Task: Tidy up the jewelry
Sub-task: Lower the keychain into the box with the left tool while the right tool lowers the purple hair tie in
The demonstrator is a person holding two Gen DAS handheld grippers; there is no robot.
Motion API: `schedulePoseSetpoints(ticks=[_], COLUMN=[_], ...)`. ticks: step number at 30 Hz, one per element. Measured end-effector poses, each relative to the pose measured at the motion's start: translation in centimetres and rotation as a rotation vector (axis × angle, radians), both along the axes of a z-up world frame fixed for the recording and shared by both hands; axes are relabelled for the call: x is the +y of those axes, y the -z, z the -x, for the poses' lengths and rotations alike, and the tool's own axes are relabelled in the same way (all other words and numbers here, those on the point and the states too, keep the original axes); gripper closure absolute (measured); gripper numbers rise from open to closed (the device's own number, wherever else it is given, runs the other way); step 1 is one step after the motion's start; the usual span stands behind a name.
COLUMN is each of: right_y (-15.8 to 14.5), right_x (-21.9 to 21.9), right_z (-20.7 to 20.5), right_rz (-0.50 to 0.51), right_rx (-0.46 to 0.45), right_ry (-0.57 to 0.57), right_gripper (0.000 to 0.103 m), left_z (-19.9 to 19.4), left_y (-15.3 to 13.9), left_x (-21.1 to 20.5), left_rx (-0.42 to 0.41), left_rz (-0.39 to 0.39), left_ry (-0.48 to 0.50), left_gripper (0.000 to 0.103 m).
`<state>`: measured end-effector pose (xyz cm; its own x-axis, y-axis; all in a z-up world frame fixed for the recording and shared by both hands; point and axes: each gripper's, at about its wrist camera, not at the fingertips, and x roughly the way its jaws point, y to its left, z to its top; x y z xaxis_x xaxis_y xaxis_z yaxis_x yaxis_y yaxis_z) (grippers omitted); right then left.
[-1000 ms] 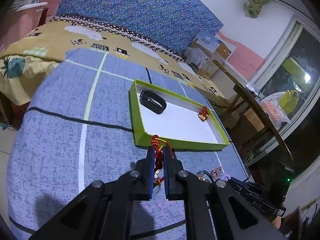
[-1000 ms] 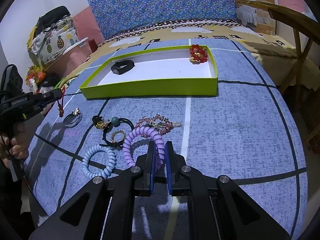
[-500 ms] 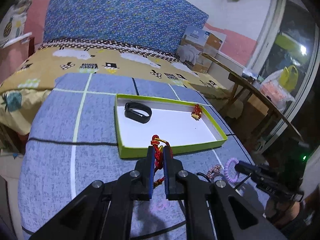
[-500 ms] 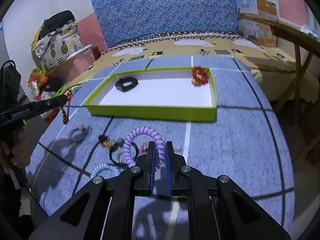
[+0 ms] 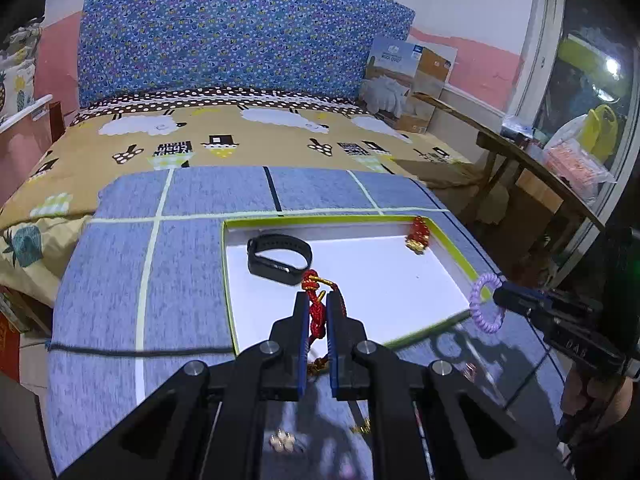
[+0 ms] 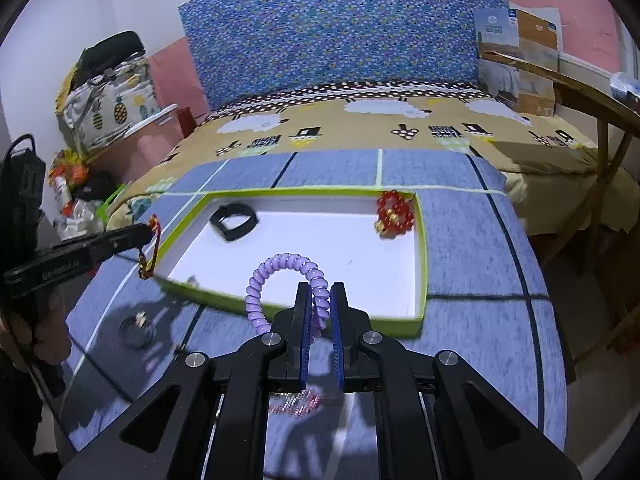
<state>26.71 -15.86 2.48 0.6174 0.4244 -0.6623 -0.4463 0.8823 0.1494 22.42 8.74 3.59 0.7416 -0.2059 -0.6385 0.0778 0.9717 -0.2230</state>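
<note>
A green-rimmed tray (image 5: pixel 229 280) (image 6: pixel 422 240) with a white floor lies on the blue blanket. In it are a black band (image 5: pixel 279 258) (image 6: pixel 234 222) and a red bead bracelet (image 5: pixel 418 234) (image 6: pixel 394 214). My left gripper (image 5: pixel 318 304) is shut on a red cord bracelet with gold beads (image 5: pixel 316 308) (image 6: pixel 150 252), held above the tray's near left part. My right gripper (image 6: pixel 320 298) is shut on a purple spiral hair tie (image 6: pixel 280 276) (image 5: pixel 484 304), held over the tray's near edge.
Loose jewelry stays on the blanket near me: a dark ring piece (image 6: pixel 138 330), a pink sparkly clip (image 6: pixel 294 404), small pearl pieces (image 5: pixel 282 440). A wooden table (image 5: pixel 520 152) stands on the right. Bags (image 6: pixel 108 96) pile at the left behind the bed.
Both grippers have lifted their pieces off the blanket and moved toward the tray. The purple hair tie now hangs clear of the other jewelry, and the left view has rolled level.
</note>
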Motion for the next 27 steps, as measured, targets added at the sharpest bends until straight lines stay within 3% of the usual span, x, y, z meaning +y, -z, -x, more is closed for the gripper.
schedulePoseSetpoints(ticks=[12, 27], right_y=[2.7, 4.1], right_x=[-0.3, -0.1], right_z=[-6.1, -7.8], right_rz=[0.068, 0.123], right_rx=[0.084, 0.134], right_ry=[0.071, 0.066], right_gripper=[0.094, 0.093], left_z=[-4.2, -5.9], left_y=[2.4, 4.5], left_x=[0.1, -0.1], left_rx=[0.087, 0.157], left_rz=[-0.071, -0.08], left_ry=[-0.031, -0.033], left_gripper=[0.095, 0.094])
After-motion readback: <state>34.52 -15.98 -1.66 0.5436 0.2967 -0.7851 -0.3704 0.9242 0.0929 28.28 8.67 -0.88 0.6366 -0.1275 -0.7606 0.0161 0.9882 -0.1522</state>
